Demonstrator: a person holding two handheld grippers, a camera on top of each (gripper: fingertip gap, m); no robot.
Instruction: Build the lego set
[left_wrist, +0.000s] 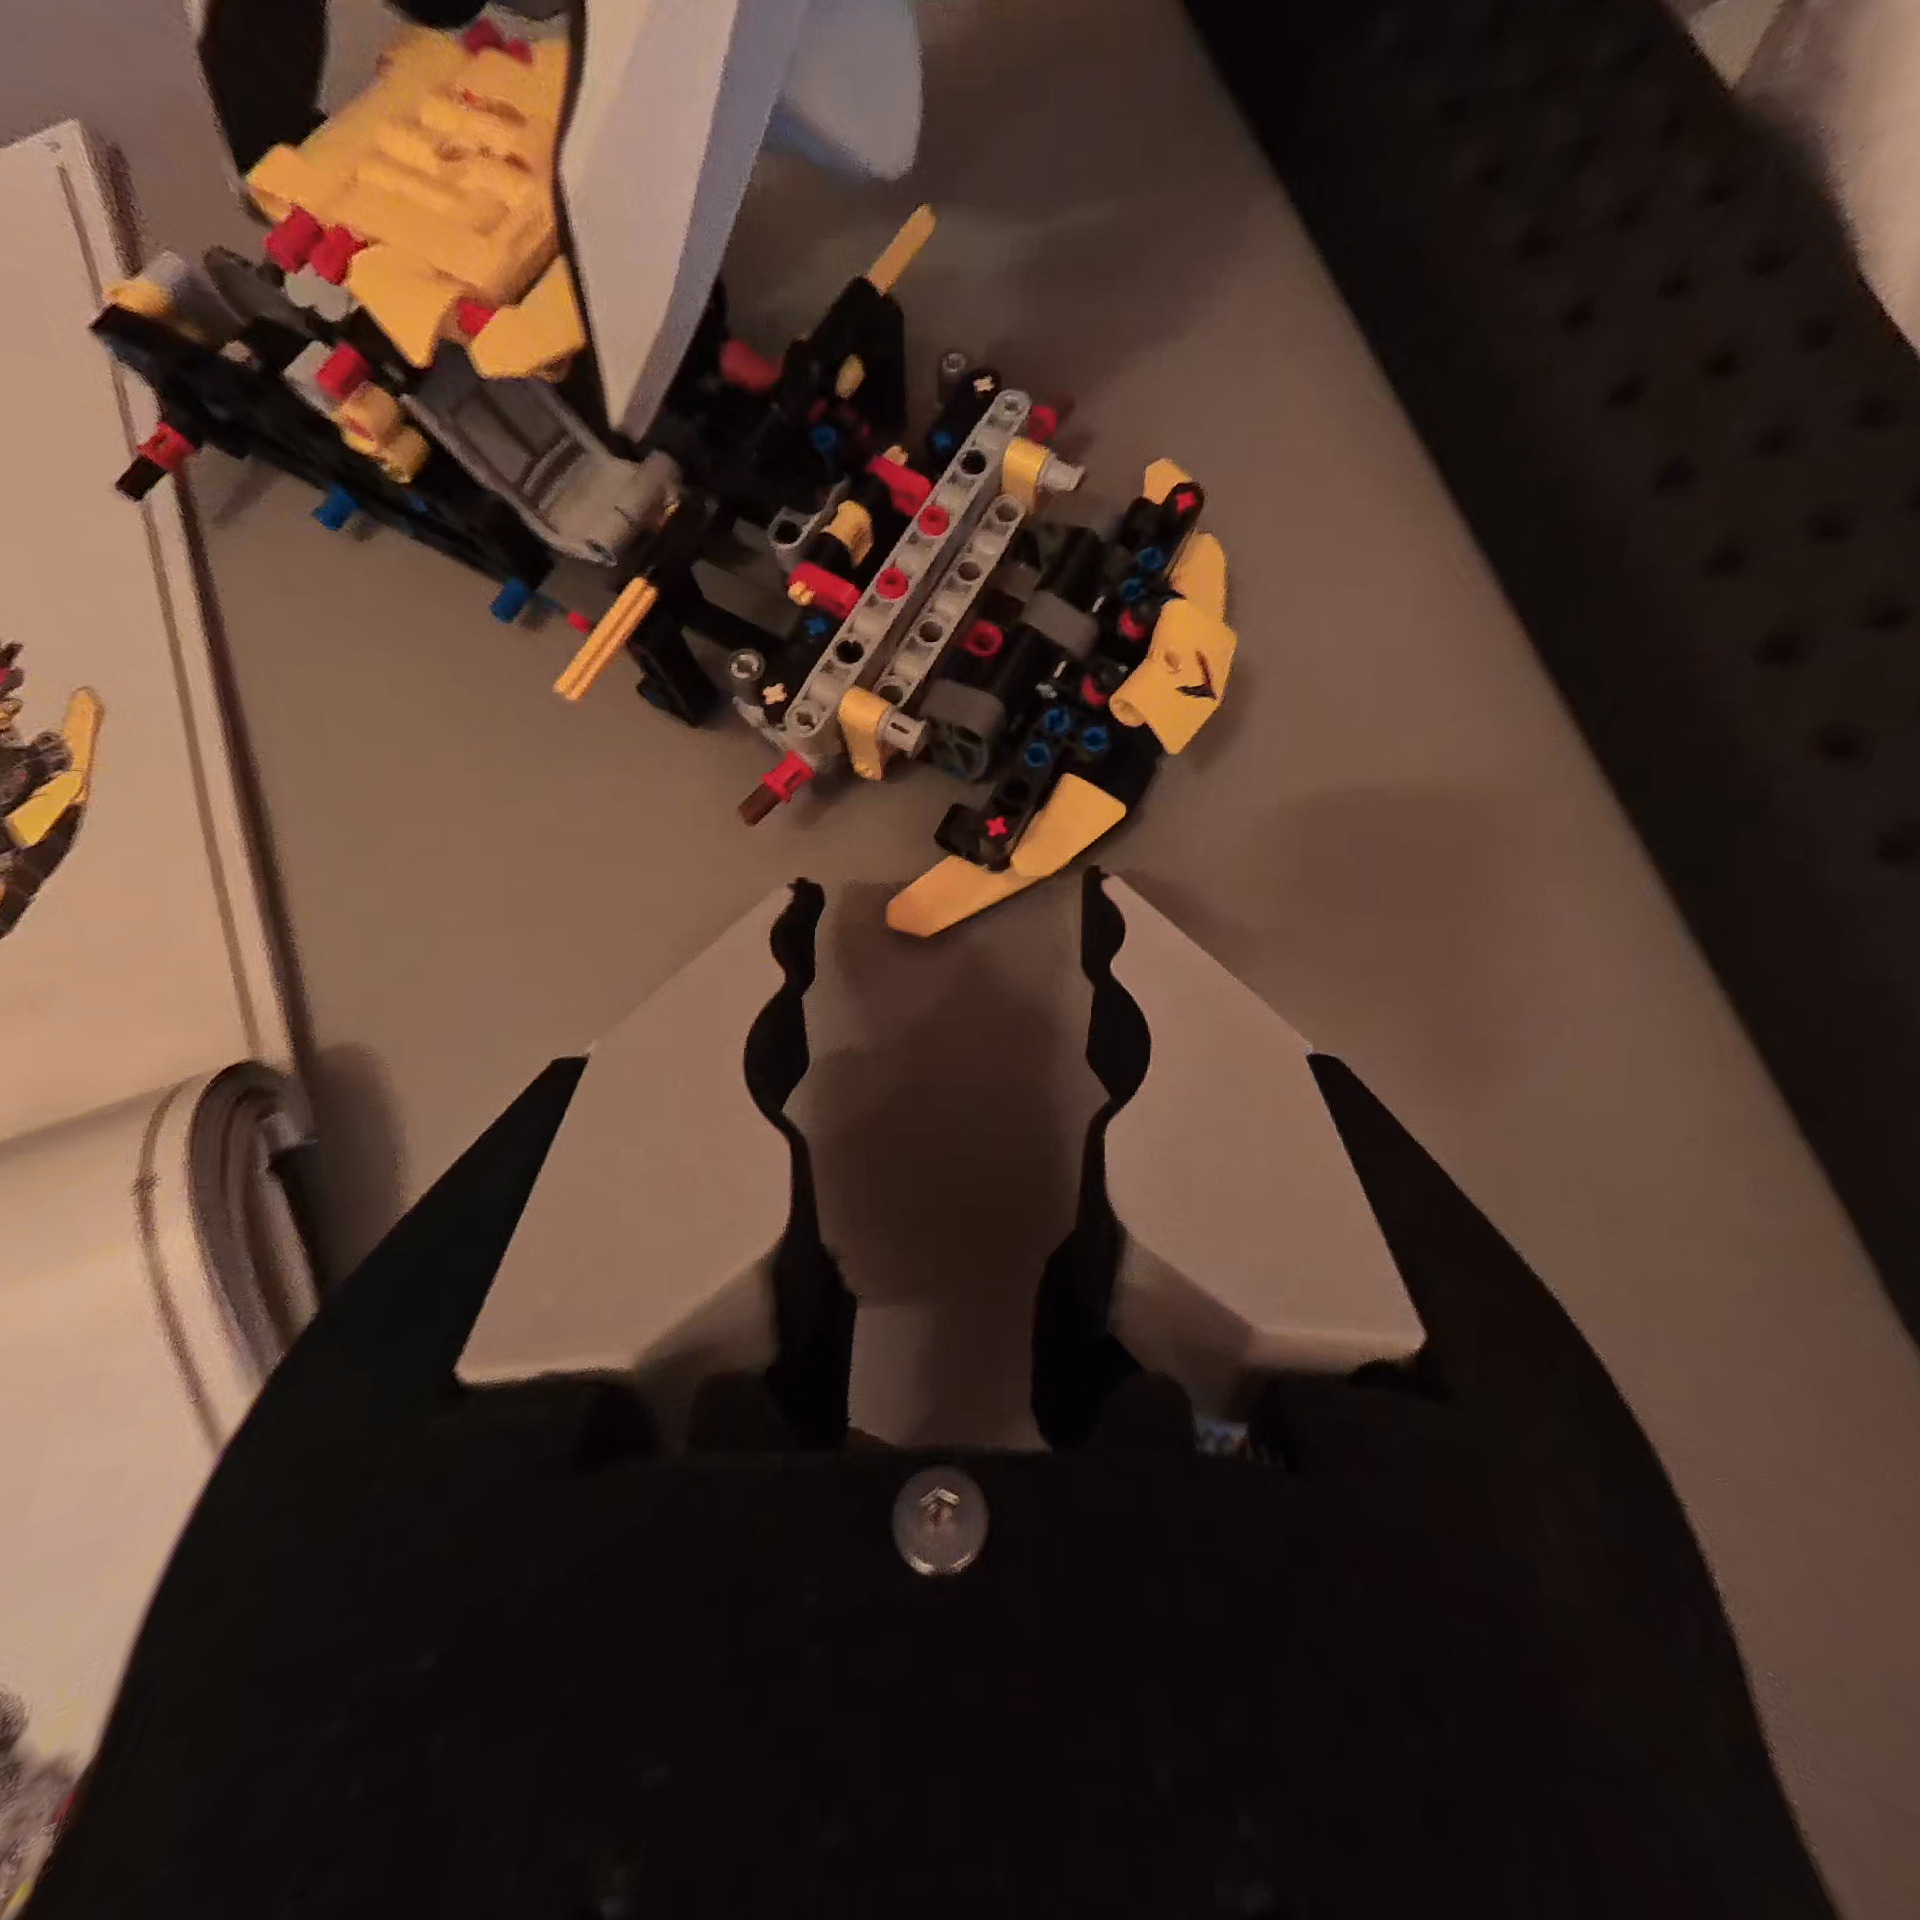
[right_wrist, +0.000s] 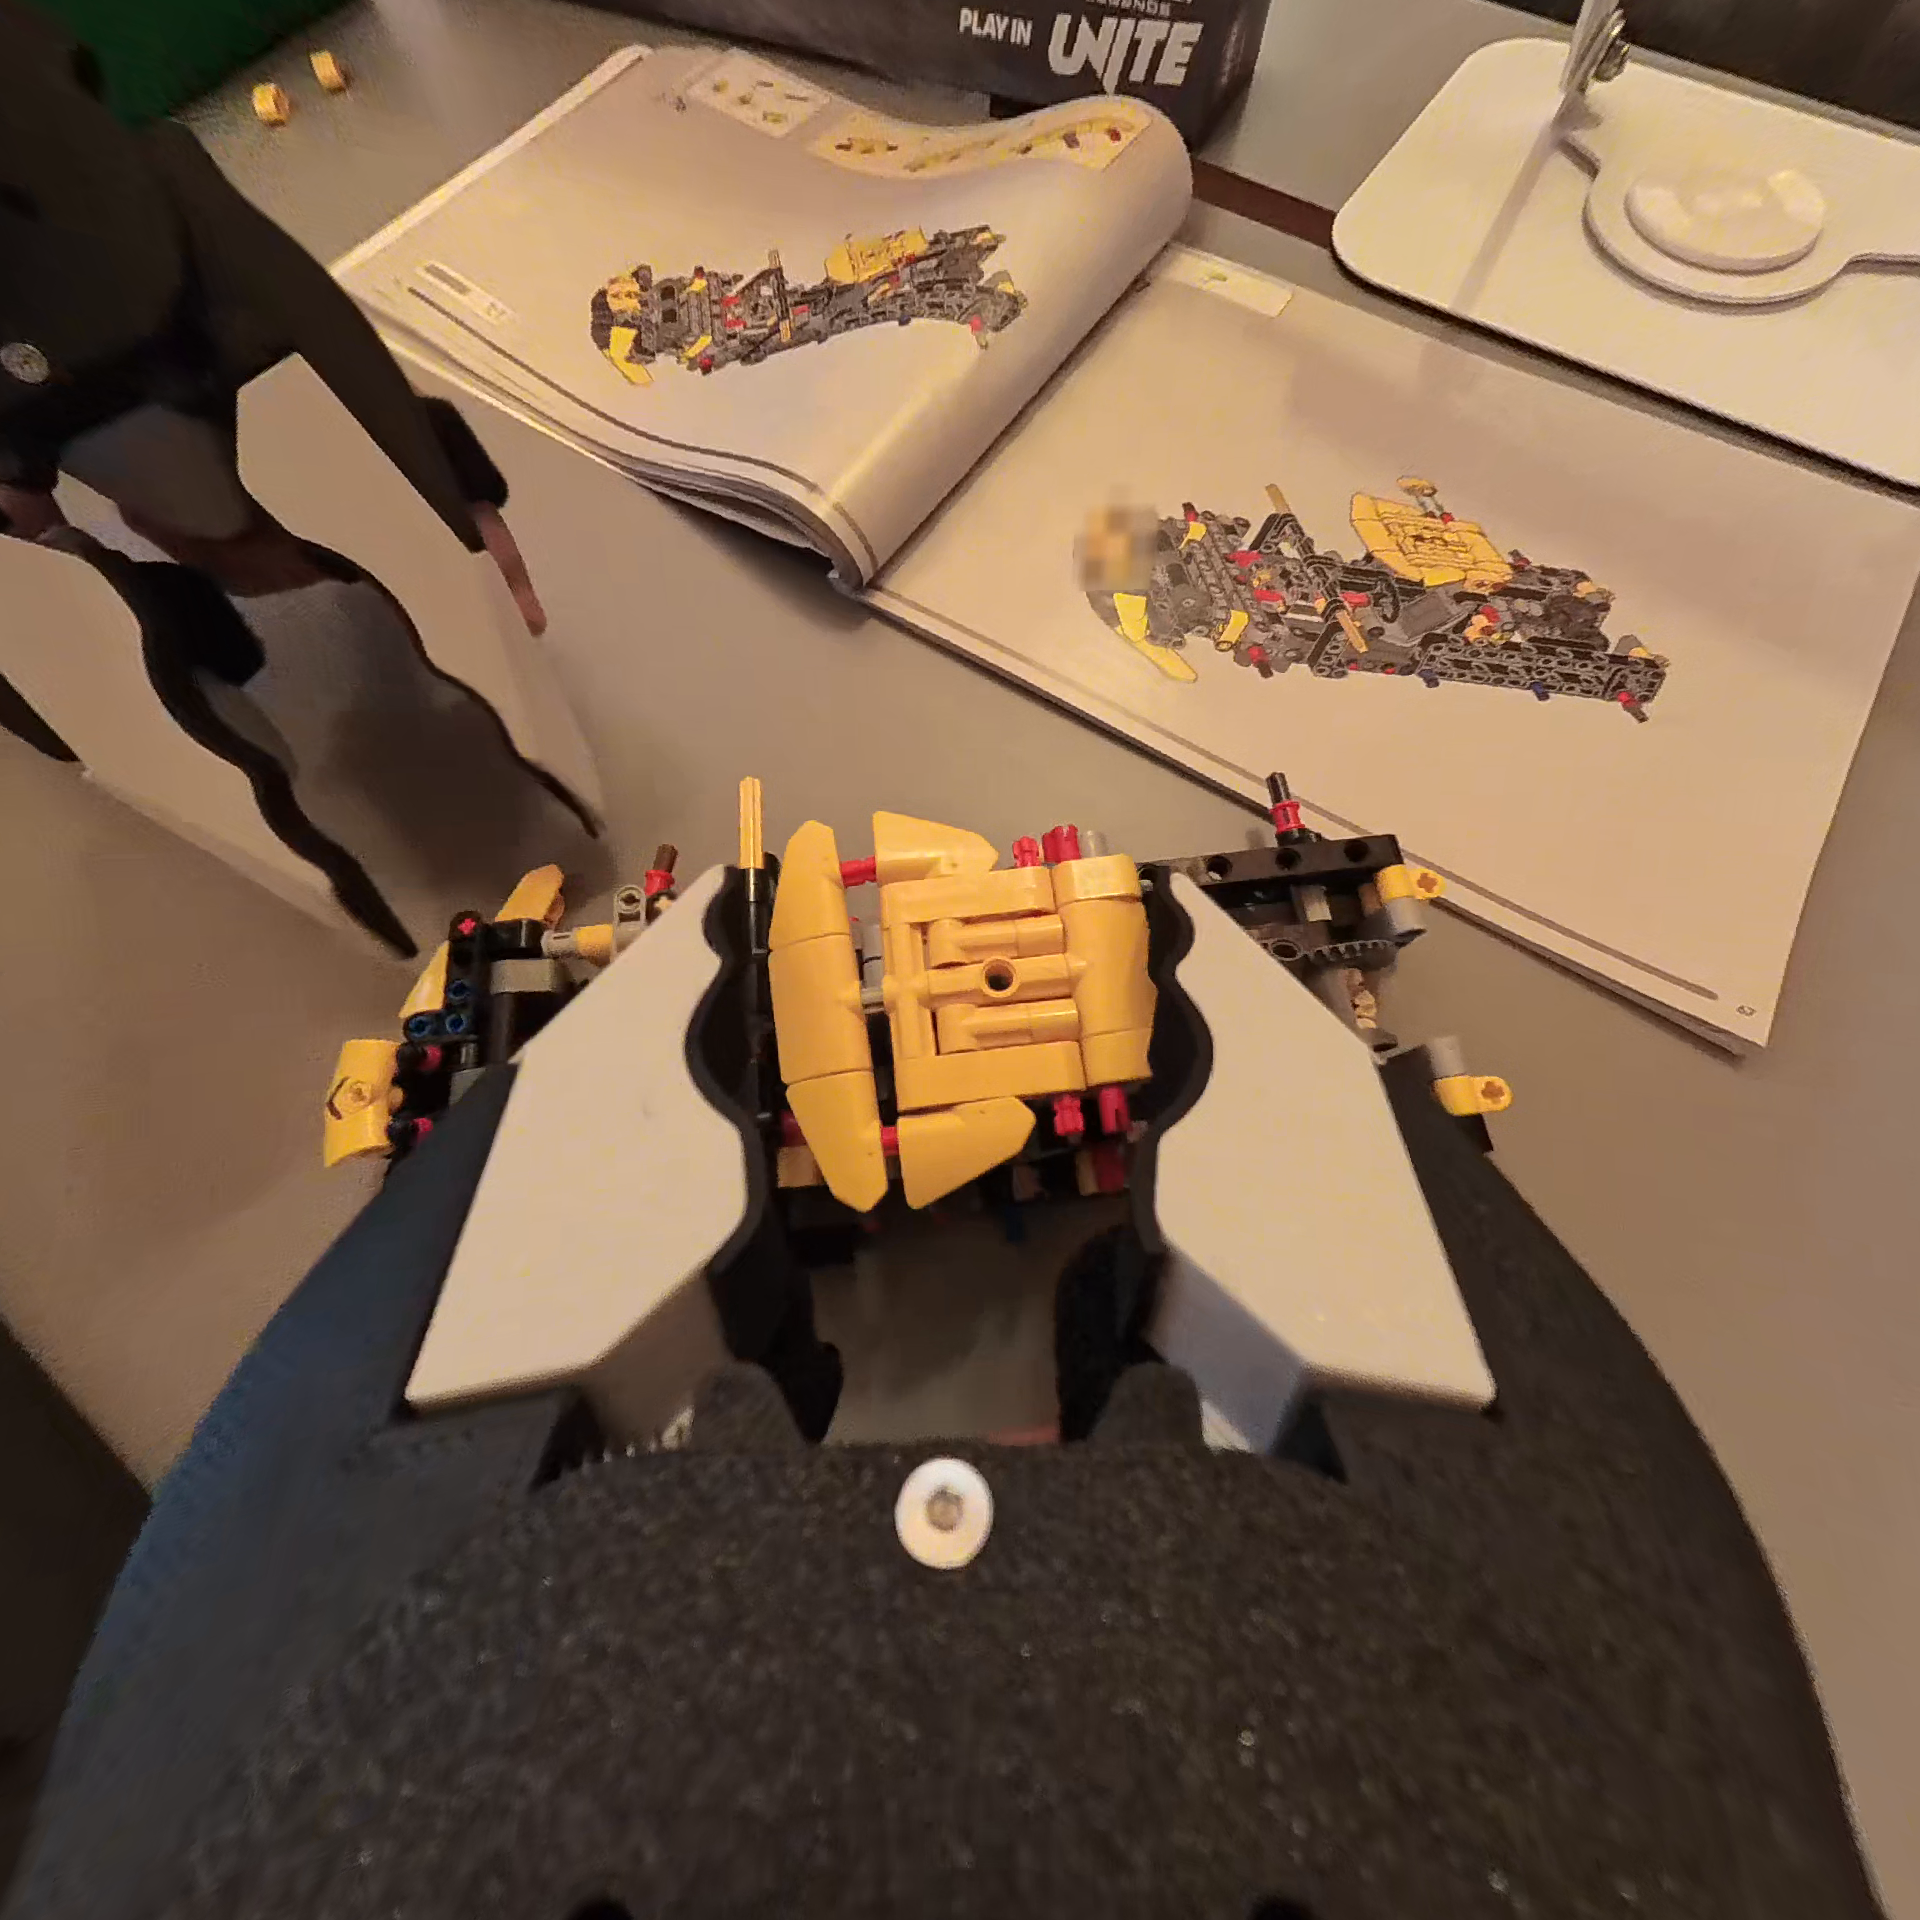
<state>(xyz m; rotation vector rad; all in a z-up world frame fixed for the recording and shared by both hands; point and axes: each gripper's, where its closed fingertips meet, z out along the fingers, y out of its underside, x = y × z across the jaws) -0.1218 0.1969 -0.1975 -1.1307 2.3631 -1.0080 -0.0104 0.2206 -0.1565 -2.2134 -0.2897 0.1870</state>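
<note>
A long black, grey and yellow lego model (left_wrist: 925, 582) lies on the grey table. My left gripper (left_wrist: 948, 883) is open and empty, just short of the model's yellow-tipped end (left_wrist: 966, 894). My right gripper (right_wrist: 951, 883) is shut on the model's yellow block section (right_wrist: 987, 997), one jaw on each side. In the left wrist view that yellow section (left_wrist: 416, 208) is at the top left, with a white finger (left_wrist: 665, 208) of the right gripper against it. In the right wrist view the left gripper (right_wrist: 499, 894) stands open at the left, above the model's end (right_wrist: 457, 997).
An open instruction booklet (right_wrist: 1351, 675) lies beyond the model; its edge also shows in the left wrist view (left_wrist: 104, 623). A dark box (right_wrist: 1091, 42) and a white stand base (right_wrist: 1662, 260) are at the back. Two small yellow pieces (right_wrist: 301, 88) lie far left. A dark padded surface (left_wrist: 1662, 416) borders the table.
</note>
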